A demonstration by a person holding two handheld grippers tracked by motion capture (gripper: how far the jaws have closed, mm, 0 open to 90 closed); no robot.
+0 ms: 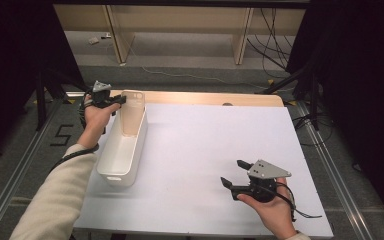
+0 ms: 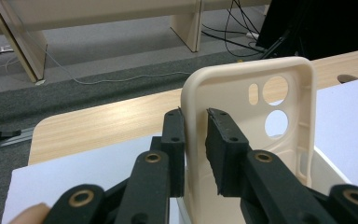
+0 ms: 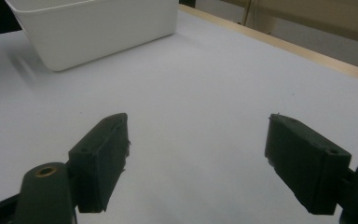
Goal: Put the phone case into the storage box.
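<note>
A cream phone case [image 1: 132, 112] with camera holes stands upright at the far end of a long white bin [image 1: 141, 142] on the table's left side. My left gripper [image 1: 122, 100] is shut on the phone case. In the left gripper view the case's [image 2: 242, 116] side wall sits between the two jaws of that gripper [image 2: 196, 126], above the bin [image 2: 326, 168]. My right gripper [image 1: 231, 172] hovers open over the white table top near the front right. The right gripper view has its jaws [image 3: 196, 140] wide apart with nothing between them and the bin [image 3: 98, 28] farther off.
A white sheet [image 1: 205, 140] covers most of the table, with a wooden strip [image 1: 205, 97] along the far edge. Beyond the table are wooden furniture legs [image 1: 120, 40] and cables [image 1: 275, 40] on the grey floor. Dark curtains hang at both sides.
</note>
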